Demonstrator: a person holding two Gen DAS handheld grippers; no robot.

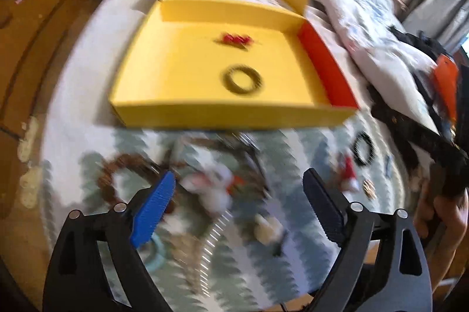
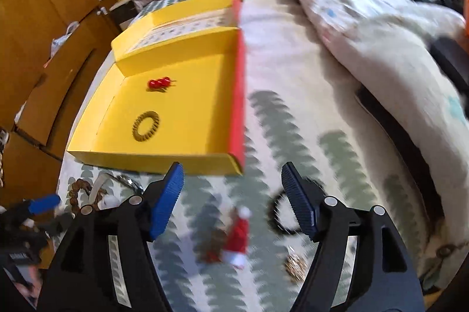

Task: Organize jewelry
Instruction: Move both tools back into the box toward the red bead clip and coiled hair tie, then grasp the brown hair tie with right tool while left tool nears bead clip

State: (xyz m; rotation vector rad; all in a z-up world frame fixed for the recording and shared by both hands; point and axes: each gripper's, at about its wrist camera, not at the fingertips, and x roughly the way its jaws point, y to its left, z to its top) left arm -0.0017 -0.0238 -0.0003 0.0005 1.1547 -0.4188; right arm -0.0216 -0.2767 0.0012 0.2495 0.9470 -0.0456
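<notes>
Blue-padded fingers of the left gripper (image 1: 239, 205) stand wide apart with nothing between them, hanging over a blurred heap of jewelry (image 1: 211, 188) on the patterned bedsheet (image 1: 293, 159): brown beads, a silvery chain and white and red bits, too smeared to sort out. Beyond the heap lies a yellow tray (image 1: 222, 111) with a red side wall; on its floor rest a dark coiled ring (image 1: 242, 79) nearer the front edge and a small red piece (image 1: 234, 39) further back, well apart from each other. Off to the right of the heap, a black ring (image 1: 363, 148) lies on the sheet, near a little red-and-white ornament (image 1: 348, 171) and a gold piece (image 1: 370, 188). From the right wrist view, the right gripper (image 2: 233, 199) is likewise spread open and empty, the black ring partly hidden behind its right finger, the red-and-white ornament lying on the sheet between the fingers. A rumpled duvet (image 2: 351, 18) covers the far side of the bed, and wooden cabinets (image 2: 38, 18) stand to the left.
</notes>
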